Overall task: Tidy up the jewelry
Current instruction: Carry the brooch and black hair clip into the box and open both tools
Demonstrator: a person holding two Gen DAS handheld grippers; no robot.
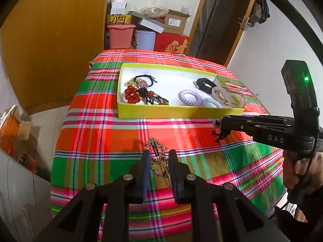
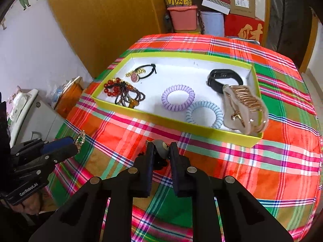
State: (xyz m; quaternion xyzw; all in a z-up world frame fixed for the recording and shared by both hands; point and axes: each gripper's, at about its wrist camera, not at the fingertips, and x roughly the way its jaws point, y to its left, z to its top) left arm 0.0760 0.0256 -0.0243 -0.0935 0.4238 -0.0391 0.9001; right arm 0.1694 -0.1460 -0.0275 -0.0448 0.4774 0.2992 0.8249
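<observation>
Left wrist view: the left gripper [image 1: 159,157] straddles a gold chain brooch [image 1: 158,159] on the plaid tablecloth [image 1: 101,125], fingers apart, not clearly pinching it; the yellow tray [image 1: 177,114] lies beyond.

Right wrist view: the right gripper [image 2: 161,153] clamps a grey-charmed black hair tie [image 2: 160,151] near the tray [image 2: 171,124]; the purple coil tie [image 2: 178,97] sits inside.

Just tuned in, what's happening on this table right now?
A person is sorting jewelry into the yellow tray on the plaid cloth. The left gripper straddles a gold chain that lies outside the tray. The right gripper is shut on a small grey-and-black hair tie. Coil ties, beads and clips are already in the tray.
</observation>
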